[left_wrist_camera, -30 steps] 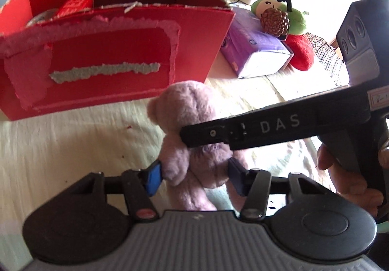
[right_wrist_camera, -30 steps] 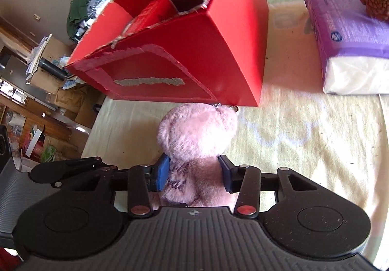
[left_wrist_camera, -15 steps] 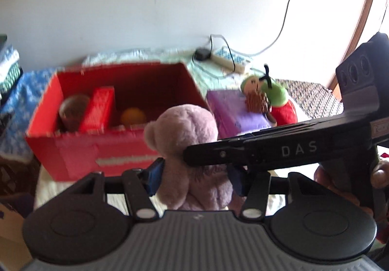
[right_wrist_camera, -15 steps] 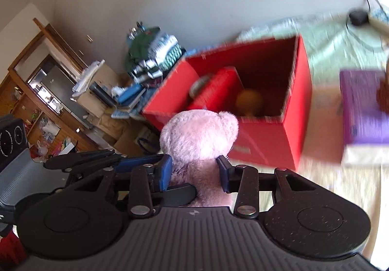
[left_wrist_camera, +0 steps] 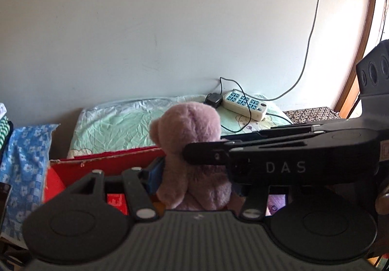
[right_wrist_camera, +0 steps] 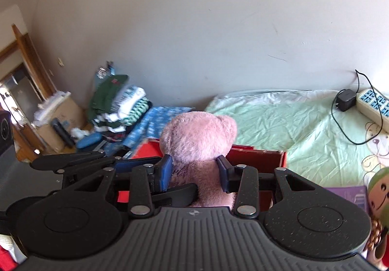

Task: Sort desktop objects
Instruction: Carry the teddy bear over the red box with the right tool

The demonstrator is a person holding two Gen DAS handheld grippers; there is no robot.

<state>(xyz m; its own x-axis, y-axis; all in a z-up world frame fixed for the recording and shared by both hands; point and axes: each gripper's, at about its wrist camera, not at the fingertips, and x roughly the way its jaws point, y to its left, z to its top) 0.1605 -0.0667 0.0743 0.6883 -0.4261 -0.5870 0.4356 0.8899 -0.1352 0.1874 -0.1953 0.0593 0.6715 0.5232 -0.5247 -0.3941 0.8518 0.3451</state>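
Observation:
A pink plush bear (left_wrist_camera: 192,149) is held upright in the air by both grippers at once. My left gripper (left_wrist_camera: 194,173) is shut on its body, and my right gripper (right_wrist_camera: 194,171) is shut on its body just below the head (right_wrist_camera: 198,135). The right gripper's fingers (left_wrist_camera: 267,149) cross in front of the bear in the left wrist view. The red cardboard box (left_wrist_camera: 102,164) lies below and just beyond the bear, its far rim showing (right_wrist_camera: 257,153). A red packet (left_wrist_camera: 118,203) lies inside it.
A white power strip (left_wrist_camera: 245,104) with a black charger (right_wrist_camera: 345,99) lies on the green sheet (right_wrist_camera: 279,120) behind the box. A purple tissue pack (right_wrist_camera: 347,194) and a plush fruit toy (right_wrist_camera: 379,188) are at the right. Folded clothes (right_wrist_camera: 116,101) are piled far left.
Both grippers have lifted the bear from the tabletop in front of the box up and forward over the box. The views have tilted up towards the wall.

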